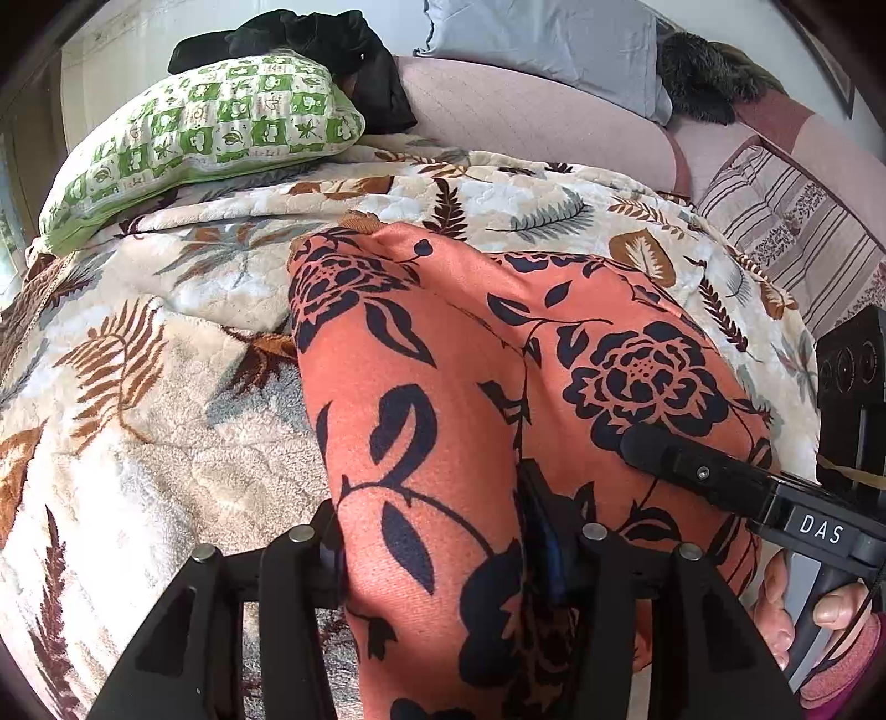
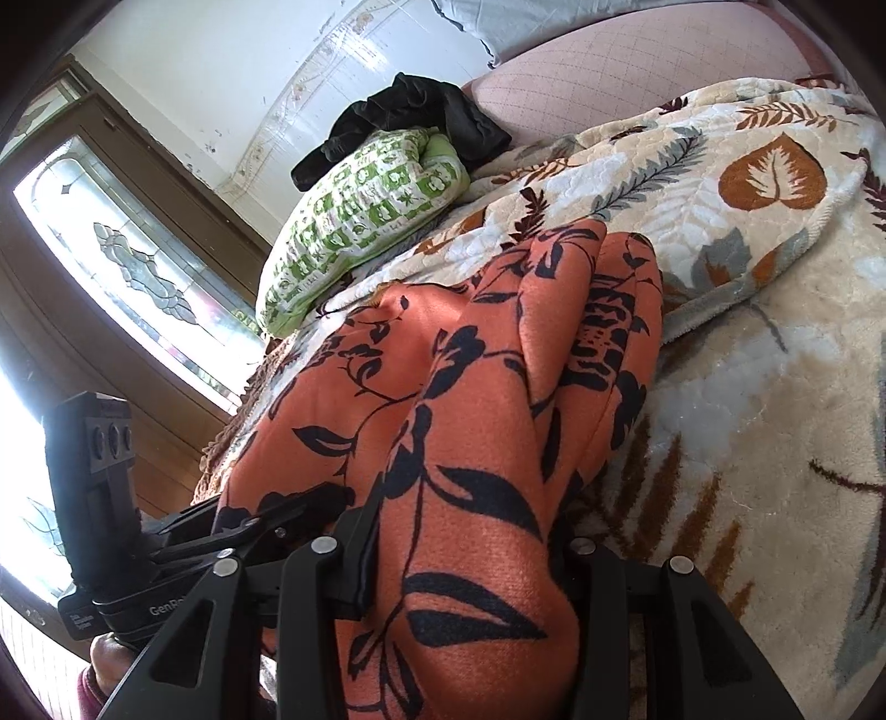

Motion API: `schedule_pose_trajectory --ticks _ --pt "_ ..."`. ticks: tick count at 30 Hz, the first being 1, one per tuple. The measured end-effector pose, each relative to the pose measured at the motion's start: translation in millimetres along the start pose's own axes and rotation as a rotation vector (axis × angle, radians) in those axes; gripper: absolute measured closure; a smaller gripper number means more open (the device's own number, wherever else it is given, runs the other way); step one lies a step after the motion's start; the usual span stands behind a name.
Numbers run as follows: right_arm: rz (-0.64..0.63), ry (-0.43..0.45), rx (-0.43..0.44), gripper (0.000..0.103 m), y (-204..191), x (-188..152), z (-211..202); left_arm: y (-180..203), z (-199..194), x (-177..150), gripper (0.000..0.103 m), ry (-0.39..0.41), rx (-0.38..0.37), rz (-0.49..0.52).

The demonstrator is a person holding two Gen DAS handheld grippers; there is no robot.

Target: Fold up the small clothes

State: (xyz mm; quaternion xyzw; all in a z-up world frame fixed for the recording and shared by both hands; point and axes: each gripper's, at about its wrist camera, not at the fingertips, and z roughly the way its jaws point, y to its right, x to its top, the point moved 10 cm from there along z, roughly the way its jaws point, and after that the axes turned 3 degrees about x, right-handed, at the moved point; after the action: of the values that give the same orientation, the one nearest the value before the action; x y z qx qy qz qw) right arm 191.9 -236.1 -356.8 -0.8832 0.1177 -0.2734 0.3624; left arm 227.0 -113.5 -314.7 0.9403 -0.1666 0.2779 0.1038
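An orange garment with a black flower print (image 1: 443, 399) lies lengthwise on the leaf-patterned blanket (image 1: 166, 343). My left gripper (image 1: 443, 554) is shut on its near end, the cloth bunched between the jaws. My right gripper (image 2: 465, 554) is shut on the same garment (image 2: 470, 421) close beside it. The right gripper's finger (image 1: 692, 465) shows in the left wrist view, lying over the cloth's right side. The left gripper's body (image 2: 166, 548) shows at the lower left of the right wrist view. The garment's far end rests folded on the blanket.
A green-and-white patterned pillow (image 1: 205, 138) lies at the back left with dark clothes (image 1: 332, 50) behind it. A pink bolster (image 1: 531, 127) and grey pillow (image 1: 554, 50) sit at the back. A striped cushion (image 1: 786, 221) is at the right. A window (image 2: 127, 260) is left.
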Motion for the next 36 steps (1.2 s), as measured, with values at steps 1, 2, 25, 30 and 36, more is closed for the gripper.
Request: schedule_pose_trajectory --ticks 1,2,25,30,36 --pt "0.019 -0.021 -0.001 0.053 5 -2 3 -2 1 -1 0.043 -0.009 -0.002 -0.012" --pt "0.044 -0.046 -0.016 0.046 12 -5 6 -3 3 -3 0.039 -0.018 -0.003 -0.016" --pt "-0.16 0.121 -0.124 0.067 -33 26 -57 -33 -18 24 0.018 0.104 0.266 0.015" --pt "-0.029 -0.019 -0.198 0.068 19 0 -21 -43 1 8 0.009 0.032 0.253 -0.037" --pt "-0.055 0.027 -0.179 0.068 3 23 -38 -48 -4 14 0.006 0.054 0.205 -0.089"
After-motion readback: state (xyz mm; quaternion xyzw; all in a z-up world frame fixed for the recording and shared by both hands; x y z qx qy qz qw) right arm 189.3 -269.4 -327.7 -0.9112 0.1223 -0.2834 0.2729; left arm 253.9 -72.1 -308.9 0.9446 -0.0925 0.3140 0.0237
